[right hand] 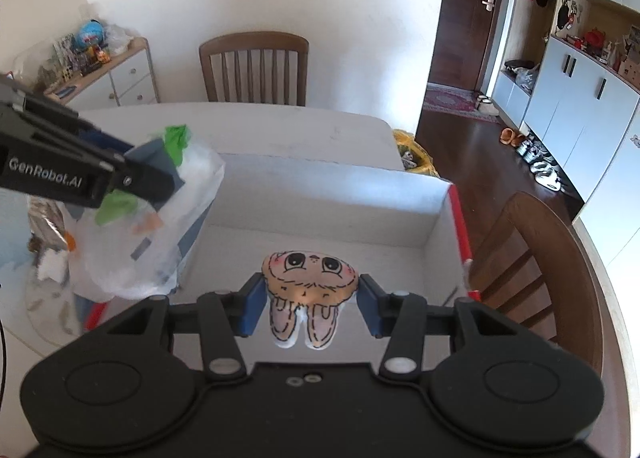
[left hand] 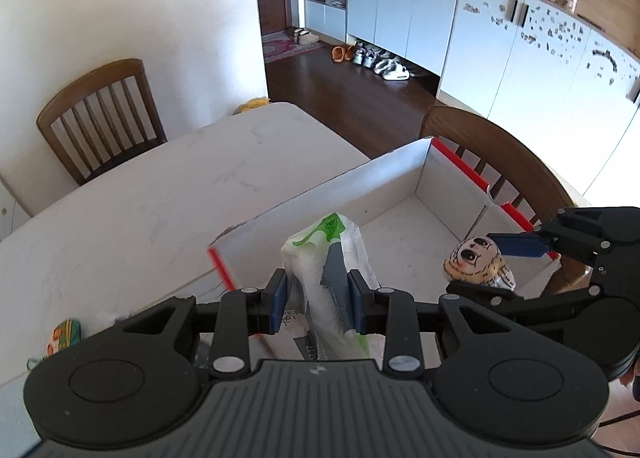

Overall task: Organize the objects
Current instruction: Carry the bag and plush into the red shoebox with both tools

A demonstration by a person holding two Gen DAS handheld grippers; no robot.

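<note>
My left gripper [left hand: 318, 294] is shut on a white and green plastic bag [left hand: 334, 258] with items inside, held over the near left corner of an open white cardboard box [left hand: 400, 218] with red edges. My right gripper [right hand: 312, 300] is shut on a small bunny-face plush toy [right hand: 310, 286], held above the box floor [right hand: 320, 246]. The plush [left hand: 476, 262] and right gripper [left hand: 520, 250] show at the right in the left wrist view. The bag [right hand: 160, 226] and left gripper [right hand: 132, 178] show at the left in the right wrist view.
The box sits on a white marble-look table [left hand: 160, 198]. Wooden chairs stand at the far side [right hand: 256, 66] and the right [right hand: 540, 258]. A small colourful item [left hand: 64, 334] lies at the table's near left. More clutter [right hand: 48, 242] lies left of the box.
</note>
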